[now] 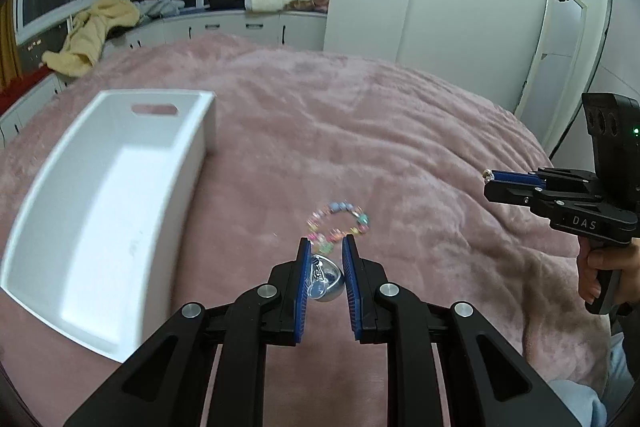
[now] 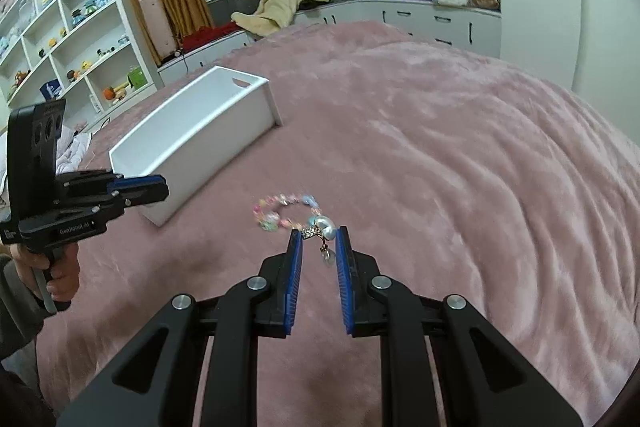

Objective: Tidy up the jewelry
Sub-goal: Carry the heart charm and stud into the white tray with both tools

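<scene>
My left gripper (image 1: pixel 326 243) is shut on a shiny silver trinket (image 1: pixel 325 281) with a bluish stone, held deep between its blue pads. In the right wrist view my right gripper (image 2: pixel 318 233) is shut on a pearl earring (image 2: pixel 325 226) at its fingertips, with a small drop hanging below. A colourful bead bracelet (image 1: pixel 340 223) (image 2: pixel 280 213) lies on the pink blanket just beyond both grippers. The white box (image 1: pixel 206 131) (image 2: pixel 224 143) stands to the left and nothing shows inside it. Each gripper shows in the other's view: the right gripper (image 1: pixel 490 183) and the left gripper (image 2: pixel 164 187).
The pink blanket (image 1: pixel 360 115) covers the whole bed. A hand (image 1: pixel 600 267) holds the right gripper's handle, and another hand (image 2: pixel 60 275) holds the left one. Yellow cloth (image 2: pixel 288 3) lies on the window bench; shelves (image 2: pixel 80 27) stand far left.
</scene>
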A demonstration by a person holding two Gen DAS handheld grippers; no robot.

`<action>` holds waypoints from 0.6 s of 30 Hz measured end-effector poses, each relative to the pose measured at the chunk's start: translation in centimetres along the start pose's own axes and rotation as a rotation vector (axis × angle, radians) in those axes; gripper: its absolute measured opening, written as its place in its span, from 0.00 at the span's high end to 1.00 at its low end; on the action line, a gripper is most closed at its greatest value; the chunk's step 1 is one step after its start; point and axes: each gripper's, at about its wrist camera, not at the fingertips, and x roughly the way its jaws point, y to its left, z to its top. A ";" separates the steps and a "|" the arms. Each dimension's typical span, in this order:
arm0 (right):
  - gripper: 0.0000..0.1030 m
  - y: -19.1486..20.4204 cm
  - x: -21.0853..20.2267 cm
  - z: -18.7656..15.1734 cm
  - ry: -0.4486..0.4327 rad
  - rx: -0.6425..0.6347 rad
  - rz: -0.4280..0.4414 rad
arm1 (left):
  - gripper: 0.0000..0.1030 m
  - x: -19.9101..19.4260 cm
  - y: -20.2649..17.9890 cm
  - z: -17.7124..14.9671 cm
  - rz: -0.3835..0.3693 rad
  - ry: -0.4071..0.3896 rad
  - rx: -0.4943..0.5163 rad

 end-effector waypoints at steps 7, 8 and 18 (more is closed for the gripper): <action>0.83 2.8 0.0 3.4 -0.021 -0.057 0.022 | 0.80 -3.3 3.4 1.7 0.069 -0.043 -0.018; 0.83 3.1 0.1 3.8 -0.022 -0.065 0.024 | 0.80 -3.9 4.1 1.8 0.085 -0.048 -0.025; 0.83 8.7 3.0 10.3 -0.056 -0.135 0.116 | 0.79 -7.5 10.0 2.1 0.163 -0.074 -0.075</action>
